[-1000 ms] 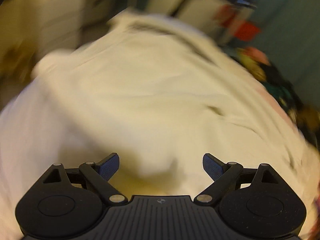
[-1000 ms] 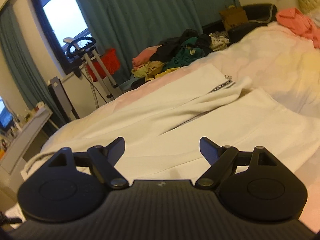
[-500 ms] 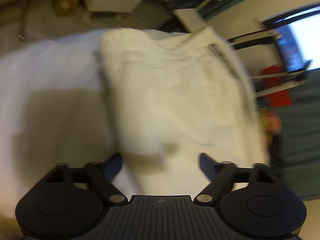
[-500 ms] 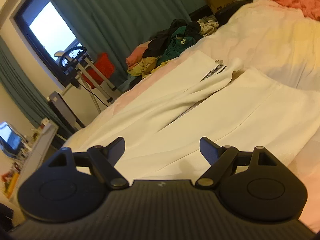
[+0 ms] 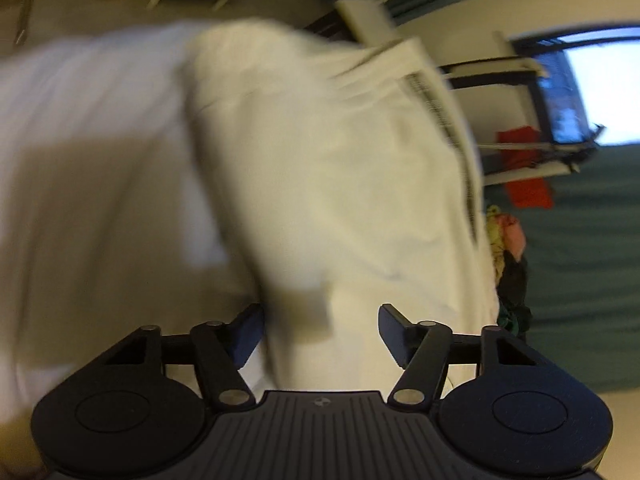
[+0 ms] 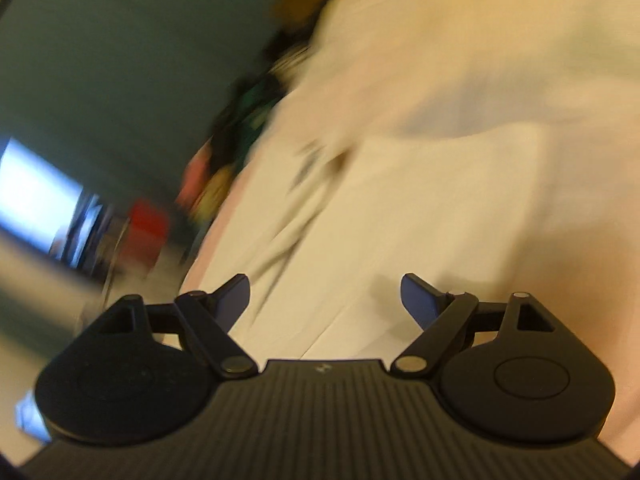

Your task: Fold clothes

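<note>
A cream-white garment [image 5: 340, 168] lies spread on the bed, blurred in both views. In the left wrist view a corner of it reaches between the open fingers of my left gripper [image 5: 320, 334]; the jaws stand wide and are not closed on it. In the right wrist view the same garment [image 6: 420, 200] stretches ahead, with a dark printed label on a fold. My right gripper [image 6: 325, 300] is open and empty, low over the cloth.
A pale bedsheet [image 5: 80, 152] lies to the left of the garment. A pile of colourful clothes [image 6: 240, 120] sits at the bed's far edge by teal curtains [image 6: 100, 40]. A window [image 5: 600, 92], a red item [image 5: 524, 168] and white furniture stand beyond the bed.
Both views have swung and blurred. The left gripper has moved closer to the garment's corner, and its jaws have narrowed a little. The right gripper has tilted and dropped towards the cloth, still open.
</note>
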`<action>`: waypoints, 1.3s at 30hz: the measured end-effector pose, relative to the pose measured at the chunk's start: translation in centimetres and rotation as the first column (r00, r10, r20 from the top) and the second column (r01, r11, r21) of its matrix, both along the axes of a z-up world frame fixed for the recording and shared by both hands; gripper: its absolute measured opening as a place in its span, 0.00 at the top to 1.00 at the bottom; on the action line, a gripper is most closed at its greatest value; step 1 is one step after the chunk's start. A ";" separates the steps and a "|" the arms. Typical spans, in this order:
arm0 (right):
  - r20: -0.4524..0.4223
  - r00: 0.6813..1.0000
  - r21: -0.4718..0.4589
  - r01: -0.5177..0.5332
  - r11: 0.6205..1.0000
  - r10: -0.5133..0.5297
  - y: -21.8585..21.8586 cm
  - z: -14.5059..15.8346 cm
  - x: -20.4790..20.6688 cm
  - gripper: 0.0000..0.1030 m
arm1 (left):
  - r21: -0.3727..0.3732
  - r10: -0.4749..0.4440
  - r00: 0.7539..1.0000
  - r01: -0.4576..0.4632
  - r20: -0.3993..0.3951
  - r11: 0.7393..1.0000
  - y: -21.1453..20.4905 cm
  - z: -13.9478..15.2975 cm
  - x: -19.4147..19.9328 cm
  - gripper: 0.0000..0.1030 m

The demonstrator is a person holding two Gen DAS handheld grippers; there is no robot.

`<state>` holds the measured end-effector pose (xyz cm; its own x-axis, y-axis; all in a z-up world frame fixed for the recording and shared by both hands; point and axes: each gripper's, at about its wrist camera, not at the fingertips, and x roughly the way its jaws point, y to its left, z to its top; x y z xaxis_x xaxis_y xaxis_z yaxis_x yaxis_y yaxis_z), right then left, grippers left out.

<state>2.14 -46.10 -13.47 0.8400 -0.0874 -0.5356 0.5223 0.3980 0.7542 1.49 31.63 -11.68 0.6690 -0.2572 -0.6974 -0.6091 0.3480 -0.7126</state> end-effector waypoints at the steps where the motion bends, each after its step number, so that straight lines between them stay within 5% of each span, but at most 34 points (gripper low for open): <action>1: -0.007 0.999 0.017 0.050 0.999 -0.050 -0.7 -0.4 -0.9 0.17 | -0.022 0.015 1.000 -0.015 -0.024 1.000 0.2 -0.5 -0.3 0.39; 4: -0.034 0.990 0.067 0.141 0.988 -0.138 -1.8 -1.8 -2.5 0.18 | -0.047 0.050 0.999 -0.050 -0.015 0.998 0.6 -0.8 -1.2 0.41; 5: -0.048 0.986 0.087 0.161 0.983 -0.158 -2.1 -2.3 -2.8 0.18 | -0.014 0.051 0.999 -0.051 -0.017 0.999 0.6 -0.5 -1.2 0.41; 7: -0.082 0.984 0.145 0.170 0.975 -0.159 -2.5 -3.7 -2.5 0.34 | 0.056 0.053 0.998 -0.051 -0.023 0.997 0.5 0.1 -1.1 0.42; 9: -0.133 0.978 0.175 0.183 0.967 -0.161 -2.6 -4.8 -1.9 0.37 | 0.097 0.049 0.999 -0.047 -0.018 0.994 0.4 0.5 -0.9 0.42; 14: -0.200 0.962 0.204 0.228 0.952 -0.188 -3.5 -6.8 -0.5 0.44 | 0.038 0.062 0.998 -0.062 -0.003 0.997 2.0 -0.3 -1.3 0.48; 17: -0.173 0.955 0.157 0.267 0.951 -0.240 -4.0 -6.4 -0.6 0.56 | 0.013 0.083 0.997 -0.083 0.008 0.996 2.4 -0.9 -1.4 0.59; 21: -0.109 0.964 0.141 0.256 0.956 -0.242 -4.0 -6.0 -0.8 0.90 | -0.013 0.110 0.994 -0.110 0.006 0.994 2.9 -1.6 -1.9 0.68; 29: -0.091 0.967 0.116 0.247 0.962 -0.237 -4.7 -5.8 -0.7 0.93 | -0.070 0.166 0.986 -0.165 0.007 0.984 3.6 -2.3 -2.7 0.67; 33: -0.197 0.944 0.163 0.297 0.941 -0.264 -5.6 -7.3 -0.3 0.90 | -0.080 0.175 0.985 -0.174 0.006 0.981 4.1 -2.6 -2.9 0.68; 36: -0.205 0.954 0.204 0.259 0.944 -0.217 -6.5 -8.3 0.3 0.89 | -0.085 0.196 0.980 -0.197 -0.020 0.977 4.3 -2.6 -3.2 0.78; 39: -0.179 0.969 0.149 0.196 0.969 -0.168 -6.9 -7.3 0.4 0.91 | -0.062 0.184 0.983 -0.184 -0.012 0.981 4.3 -1.9 -3.1 0.87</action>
<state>2.57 -52.99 -20.78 0.7180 -0.1299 -0.6839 0.6958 0.1627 0.6996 -1.60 35.98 -13.58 0.7047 -0.1737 -0.6879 -0.6629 0.1844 -0.7257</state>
